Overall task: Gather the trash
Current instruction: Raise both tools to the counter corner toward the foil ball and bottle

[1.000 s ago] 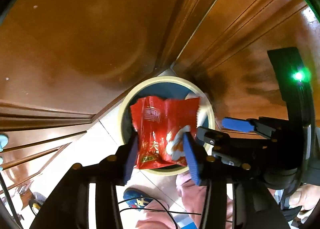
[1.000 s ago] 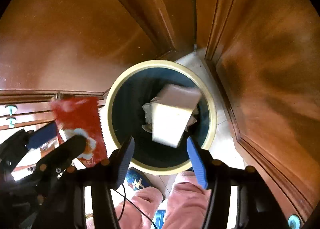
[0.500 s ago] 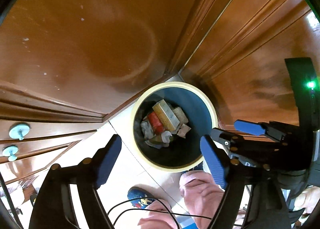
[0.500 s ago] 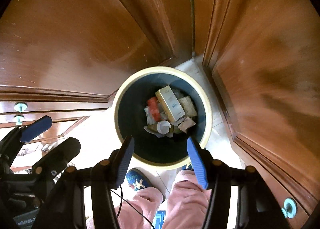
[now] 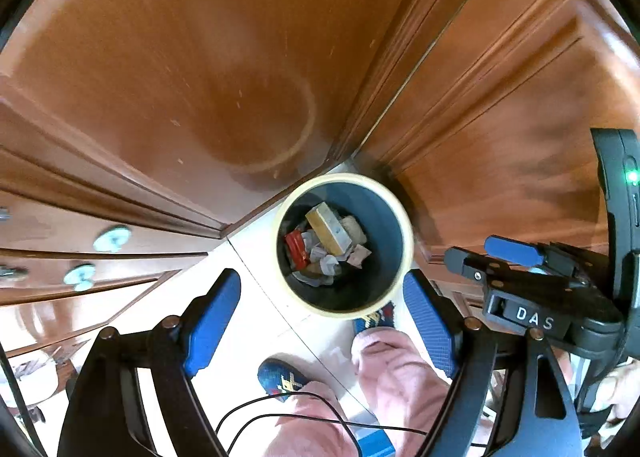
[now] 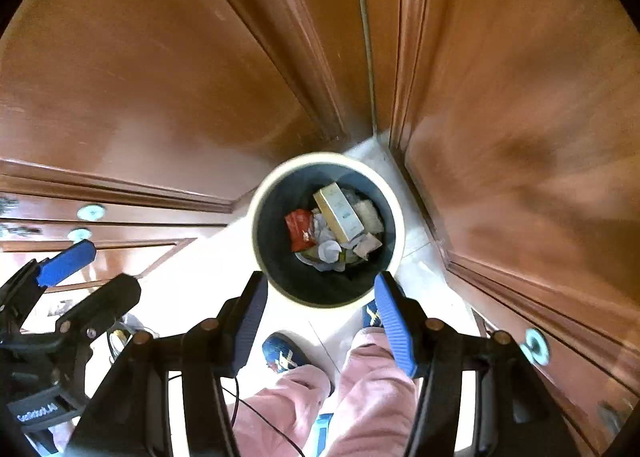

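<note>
A round bin with a cream rim [image 5: 340, 178] [image 6: 324, 156] and dark inside stands on the pale floor in a corner of wooden cabinets. In it lie a red snack packet [image 5: 296, 247] [image 6: 300, 229], a cream box [image 5: 329, 227] [image 6: 340, 213] and crumpled paper. My left gripper [image 5: 320, 285] [image 6: 96, 273] hangs well above the bin, pointing down, open wide with nothing between its blue pads. Beside it my right gripper [image 6: 320, 285] [image 5: 480, 253] is also open and empty, above the bin's near rim.
Brown wooden cabinet doors [image 5: 200, 77] [image 6: 520, 117] close in behind and to the right of the bin. Drawers with round pale knobs [image 5: 112, 239] [image 6: 91, 212] are at left. A person's pink trouser legs [image 6: 360, 385] and blue slippers [image 5: 284, 379] stand just before the bin. A black cable [image 5: 280, 413] crosses below.
A second ago my left gripper held the red packet over the bin and the box was dropping from my right. Both now lie in the bin; both grippers rose and the left opened wide.
</note>
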### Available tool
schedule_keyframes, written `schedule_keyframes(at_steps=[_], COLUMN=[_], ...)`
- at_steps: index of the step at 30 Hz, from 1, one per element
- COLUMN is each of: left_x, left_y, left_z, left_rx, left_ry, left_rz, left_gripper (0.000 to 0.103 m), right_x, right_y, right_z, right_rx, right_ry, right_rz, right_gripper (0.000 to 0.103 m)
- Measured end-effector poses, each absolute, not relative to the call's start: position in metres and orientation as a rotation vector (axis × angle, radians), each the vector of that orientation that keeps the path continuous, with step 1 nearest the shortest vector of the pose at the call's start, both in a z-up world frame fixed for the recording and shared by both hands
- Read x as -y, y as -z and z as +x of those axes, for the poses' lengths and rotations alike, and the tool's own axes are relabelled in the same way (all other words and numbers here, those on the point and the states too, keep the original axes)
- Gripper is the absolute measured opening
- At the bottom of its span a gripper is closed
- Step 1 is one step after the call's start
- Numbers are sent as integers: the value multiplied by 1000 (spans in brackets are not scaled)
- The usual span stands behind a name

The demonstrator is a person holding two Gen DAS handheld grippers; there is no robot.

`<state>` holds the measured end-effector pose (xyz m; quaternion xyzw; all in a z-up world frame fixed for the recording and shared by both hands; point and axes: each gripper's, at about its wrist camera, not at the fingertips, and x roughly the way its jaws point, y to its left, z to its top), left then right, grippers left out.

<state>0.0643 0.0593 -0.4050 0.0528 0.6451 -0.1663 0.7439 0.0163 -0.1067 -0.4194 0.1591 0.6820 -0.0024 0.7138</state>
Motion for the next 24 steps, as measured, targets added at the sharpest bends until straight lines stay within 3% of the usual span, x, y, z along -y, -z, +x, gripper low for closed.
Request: schedule_keyframes(at_steps=[17,19,24], left_x=[-79,-80,-84], left_y=[145,115,38], left_z=[53,56,74], left_rx=[-1055,-1009,-858], left_ry=[523,535,557], left_rz=[140,128,125], left_gripper=[83,90,91], right_x=[89,90,92], right_y=[171,143,78], right_z=[9,11,24], right_rx=[-1146,-1102,-987], right_ry=[-6,9,61], right_rz=[292,275,221], right_gripper=[56,56,56])
